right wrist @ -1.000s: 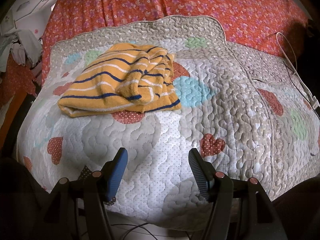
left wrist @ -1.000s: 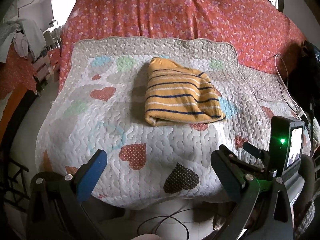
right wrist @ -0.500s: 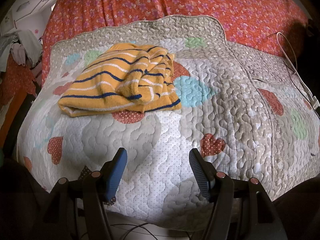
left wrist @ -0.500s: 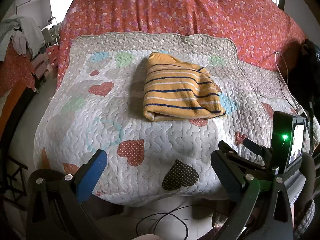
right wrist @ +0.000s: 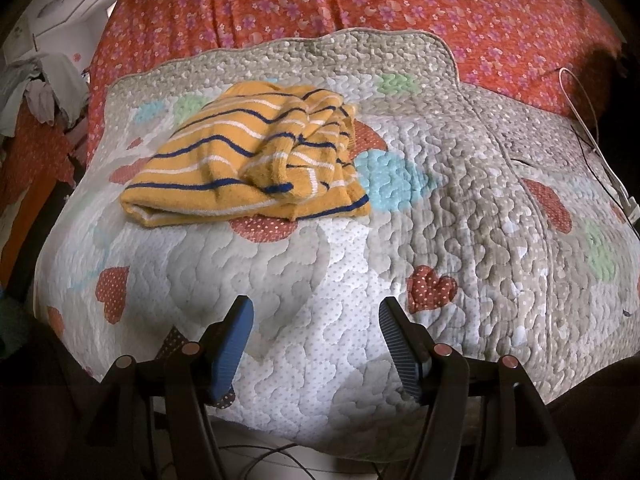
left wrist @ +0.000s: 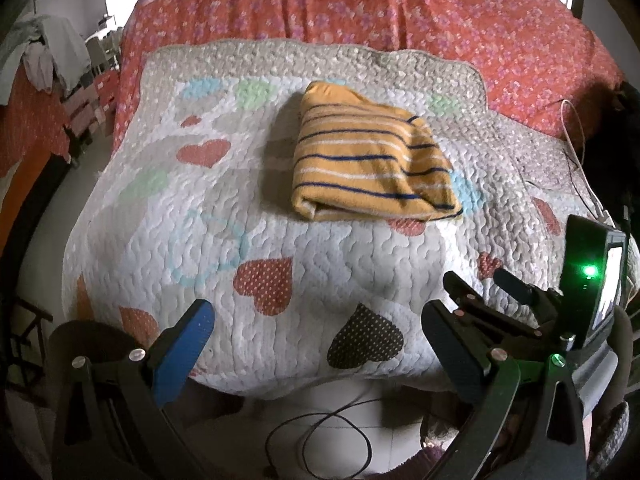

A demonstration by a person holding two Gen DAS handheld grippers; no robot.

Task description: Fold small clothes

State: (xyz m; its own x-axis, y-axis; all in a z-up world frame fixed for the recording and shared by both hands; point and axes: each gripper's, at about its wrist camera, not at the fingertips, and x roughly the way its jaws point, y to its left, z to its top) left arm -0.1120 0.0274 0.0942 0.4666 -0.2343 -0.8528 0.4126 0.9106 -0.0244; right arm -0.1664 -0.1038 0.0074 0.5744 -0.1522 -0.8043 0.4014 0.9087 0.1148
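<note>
A small orange garment with navy and white stripes point(left wrist: 370, 164) lies folded in a thick bundle on the quilted heart-pattern mat point(left wrist: 256, 248). In the right wrist view the same garment point(right wrist: 248, 160) sits at upper left, its loose layers bunched on the right side. My left gripper point(left wrist: 320, 328) hangs open over the mat's near edge, well short of the garment, with nothing between its fingers. My right gripper point(right wrist: 316, 320) is also open and empty, above the mat's front edge and to the right of the garment. The right gripper's body point(left wrist: 520, 312) shows at the right of the left wrist view.
An orange-red flowered bedspread point(left wrist: 360, 8) covers the bed behind the mat. A white cable point(right wrist: 592, 136) runs along the bed's right side. A dark cable loop point(left wrist: 320, 436) lies on the floor below the mat's edge. Clothes hang at far left point(left wrist: 44, 56).
The left wrist view has tilted slightly, so the garment sits a little higher in frame and more floor shows. The right gripper and the garment have not moved.
</note>
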